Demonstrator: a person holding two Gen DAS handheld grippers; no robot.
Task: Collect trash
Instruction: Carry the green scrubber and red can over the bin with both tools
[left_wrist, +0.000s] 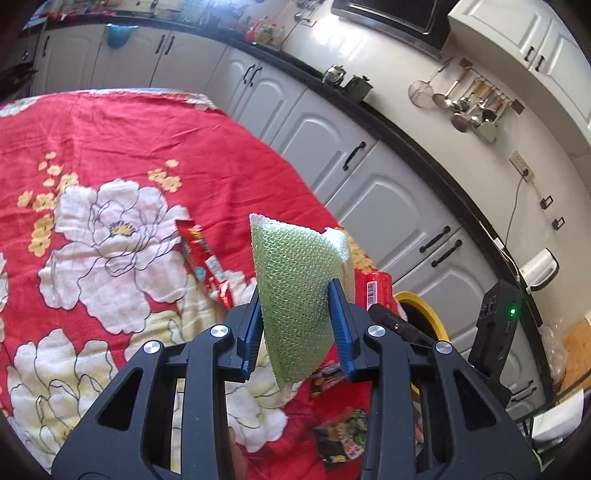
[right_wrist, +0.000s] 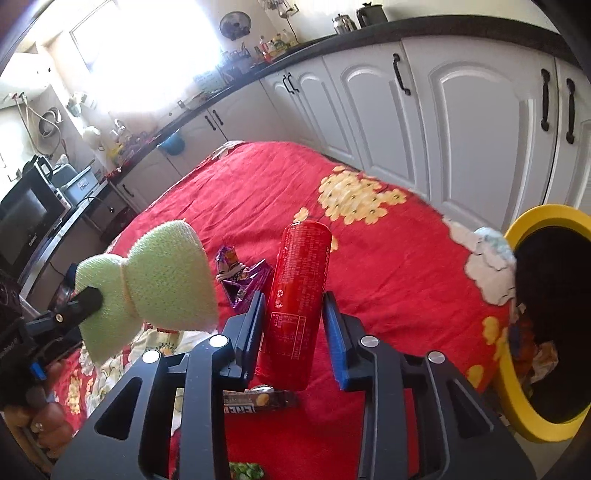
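A green foam net sleeve (left_wrist: 291, 258) is pinched between the blue pads of my left gripper (left_wrist: 295, 291), lifted clear of the red floral cloth (left_wrist: 129, 133). The right wrist view shows the same sleeve (right_wrist: 166, 273) squeezed at its waist. My right gripper (right_wrist: 293, 301) is shut on a tall red can (right_wrist: 299, 280), held upright above the cloth; that can (left_wrist: 378, 291) shows just right of the sleeve. A yellow-rimmed bin (right_wrist: 517, 387) with trash inside stands off the table's right edge. Loose on the cloth lie a red wrapper (left_wrist: 201, 254), a purple wrapper (right_wrist: 242, 277) and a dark bar wrapper (right_wrist: 258, 400).
White cabinets (right_wrist: 461, 122) under a black counter run close behind the table and the bin. More printed wrappers (left_wrist: 343, 435) lie on the cloth under my left gripper. A hand (right_wrist: 48, 424) holds the left gripper at the lower left.
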